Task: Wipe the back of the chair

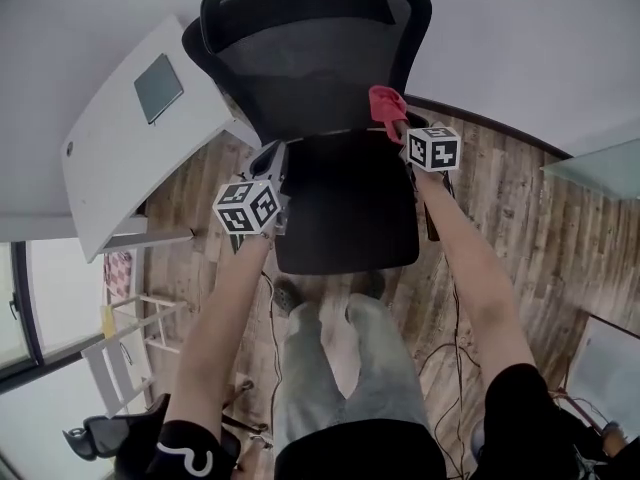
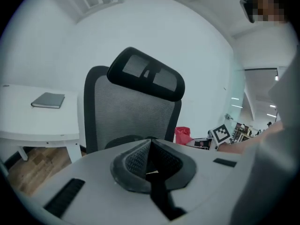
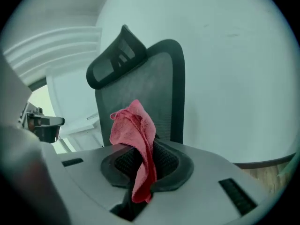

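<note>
Right hand-held gripper [image 3: 145,159] is clamped on a red cloth [image 3: 135,128], which bunches up above the jaws and hangs down below them. It sits low at the right edge of the chair's mesh back [image 1: 300,78], right where the back meets the seat [image 1: 345,208]; whether cloth and mesh touch, I cannot tell. Left hand-held gripper [image 2: 150,156] has its jaws pressed together with nothing between, near the seat's far left corner. On the left the white desk [image 1: 105,168], carrying a grey notebook [image 1: 158,86], crowds the chair's left edge. Wall [image 1: 520,38] close behind. Open wooden floor [image 1: 530,228] on the right.
</note>
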`<state>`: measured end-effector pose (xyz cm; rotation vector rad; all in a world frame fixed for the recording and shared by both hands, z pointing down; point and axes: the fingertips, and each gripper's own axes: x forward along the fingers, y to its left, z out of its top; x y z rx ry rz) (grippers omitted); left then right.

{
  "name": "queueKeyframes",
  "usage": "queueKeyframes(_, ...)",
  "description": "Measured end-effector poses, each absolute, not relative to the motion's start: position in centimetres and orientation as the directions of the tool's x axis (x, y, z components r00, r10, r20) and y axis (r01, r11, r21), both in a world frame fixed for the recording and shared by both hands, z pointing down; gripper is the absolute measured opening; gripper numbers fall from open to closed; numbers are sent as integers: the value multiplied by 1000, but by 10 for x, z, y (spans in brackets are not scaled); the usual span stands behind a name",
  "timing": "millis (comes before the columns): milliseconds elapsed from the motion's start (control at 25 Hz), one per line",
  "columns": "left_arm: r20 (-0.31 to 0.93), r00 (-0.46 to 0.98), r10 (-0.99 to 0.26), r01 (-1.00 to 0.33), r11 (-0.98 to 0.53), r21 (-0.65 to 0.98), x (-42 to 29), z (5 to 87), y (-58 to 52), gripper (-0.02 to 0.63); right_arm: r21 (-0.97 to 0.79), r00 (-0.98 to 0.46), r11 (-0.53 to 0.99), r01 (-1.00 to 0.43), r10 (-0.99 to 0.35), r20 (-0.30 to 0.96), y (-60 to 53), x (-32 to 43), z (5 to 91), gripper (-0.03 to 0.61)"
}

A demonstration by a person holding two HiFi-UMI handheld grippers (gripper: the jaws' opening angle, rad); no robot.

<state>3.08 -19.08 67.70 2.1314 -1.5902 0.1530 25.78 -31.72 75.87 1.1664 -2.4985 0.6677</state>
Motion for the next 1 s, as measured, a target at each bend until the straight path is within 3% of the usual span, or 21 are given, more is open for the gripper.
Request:
queueKeyframes(440,282,385,-879,-906,-302,297,61,562,-110,25,-262,-681,631,-731,-642,353,-209,255,613,66)
queueKeyframes(1000,239,402,-884,-909,-353,223,68,480,39,25,-209,-693,664,-718,-657,296,-38,251,503,66)
